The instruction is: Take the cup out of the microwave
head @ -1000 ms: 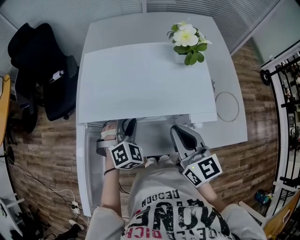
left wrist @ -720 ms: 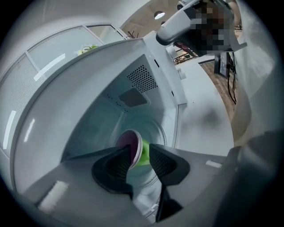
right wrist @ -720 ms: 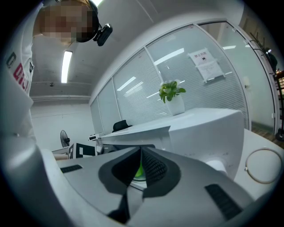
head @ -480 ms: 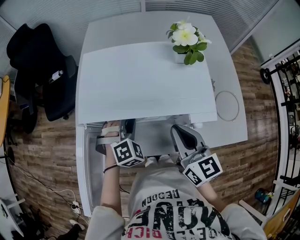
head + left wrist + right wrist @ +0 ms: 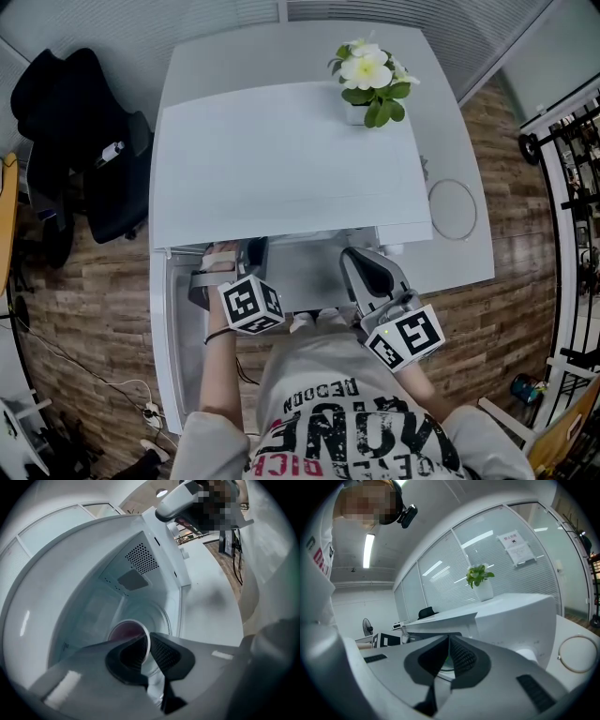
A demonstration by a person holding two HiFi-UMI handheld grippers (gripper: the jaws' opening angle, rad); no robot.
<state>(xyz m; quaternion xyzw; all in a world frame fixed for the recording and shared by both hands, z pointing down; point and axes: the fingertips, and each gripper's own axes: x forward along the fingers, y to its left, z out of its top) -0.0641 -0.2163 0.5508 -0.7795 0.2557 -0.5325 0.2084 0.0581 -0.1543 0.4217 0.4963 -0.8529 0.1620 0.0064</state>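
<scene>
- Your left gripper [image 5: 147, 641] reaches into the microwave [image 5: 140, 562]; its fingers are closing on the rim of the cup [image 5: 125, 631], at its 4 o'clock.
- Your right gripper [image 5: 449, 641] has its fingers closed, empty.

Microwave [image 5: 281, 159]: white. Cup [image 5: 127, 631]: white, dark red inside. Flowers [image 5: 367, 70], one o'clock: white, green leaves. Chair [image 5: 70, 112], ten o'clock: black. Floor [image 5: 98, 281]: brown wood planks.
</scene>
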